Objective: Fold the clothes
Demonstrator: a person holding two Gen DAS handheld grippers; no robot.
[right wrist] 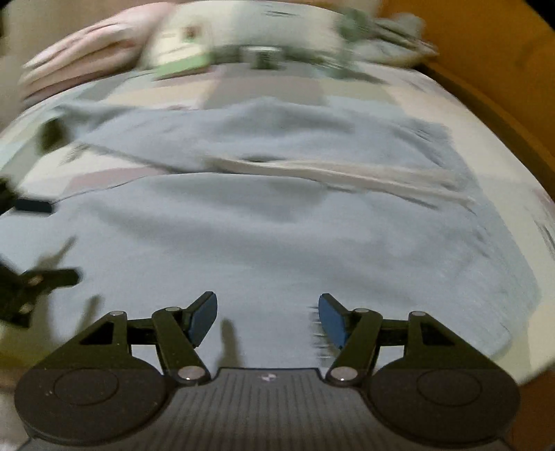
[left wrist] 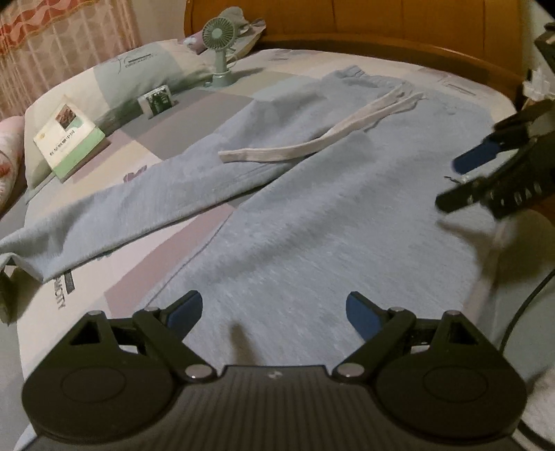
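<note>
Lying: grey-blue sweatpants (left wrist: 312,215) are spreading flat on the bed (left wrist: 194,114), waistband toward the wooden headboard (left wrist: 381,24), one leg angling off to the left and the other running toward the near edge.
Drawstring: a pale drawstring (left wrist: 312,142) is trailing loose across the upper cloth, free to slide.
Handling: judging by the soft ripples, the fabric is looking thick, limp and light; it is likely sagging wherever it is lifted, and is neither slippery nor fragile.
Hold points: a pinch at a hem, the waistband edge or a side seam is looking surest, since a grip on the flat middle would be gathering only one layer.
Fold state: no fold is showing; both legs are lying apart, unstacked.
Left tongs: the left tongs (left wrist: 274,312) are hovering wide open over the near leg, holding nothing.
Right tongs: the right tongs (right wrist: 267,319) are also gaping wide above the cloth, empty; this view is blurring with motion.
Surroundings: a book (left wrist: 69,138), a small box (left wrist: 156,100), a desk fan (left wrist: 218,45) and pillows (left wrist: 145,69) are sitting well beyond the garment.
</note>
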